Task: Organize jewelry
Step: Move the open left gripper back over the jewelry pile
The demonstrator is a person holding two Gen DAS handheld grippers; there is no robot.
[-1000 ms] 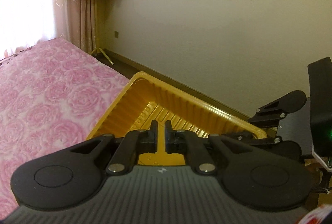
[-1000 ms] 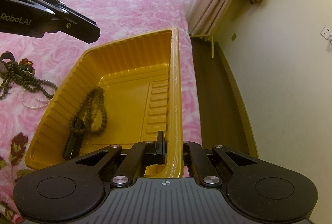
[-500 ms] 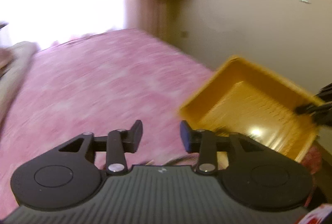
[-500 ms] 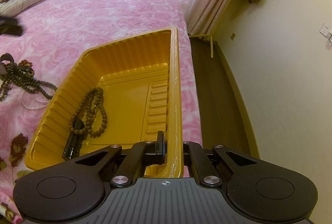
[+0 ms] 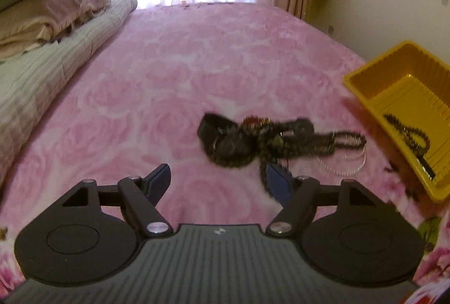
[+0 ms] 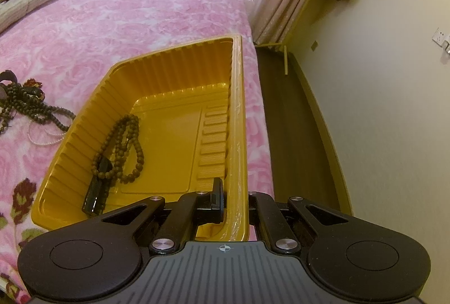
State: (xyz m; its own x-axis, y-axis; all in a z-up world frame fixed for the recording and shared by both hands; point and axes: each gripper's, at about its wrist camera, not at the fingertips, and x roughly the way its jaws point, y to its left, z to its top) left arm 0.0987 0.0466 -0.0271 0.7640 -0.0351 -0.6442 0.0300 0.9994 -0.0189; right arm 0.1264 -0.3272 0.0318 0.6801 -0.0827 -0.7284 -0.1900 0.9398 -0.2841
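Glossy ribbed plastic tray point(image 6: 237, 118) is seen on plush cloth bedspread point(image 5: 197, 65), matt wood-like beads point(image 6: 123, 146) inside it

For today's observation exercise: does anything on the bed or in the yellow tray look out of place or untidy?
Yes. A tangled heap of jewelry lies loose on the pink bedspread, beside the yellow tray; it looks like dark bead strings, a pale strand and a black strap knotted together. Only one bead string lies inside the tray.

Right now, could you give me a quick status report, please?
Left gripper just opening, empty, facing jewelry pile. Right gripper shut on yellow tray wall. Brown bead necklace inside tray. Nothing blocking.
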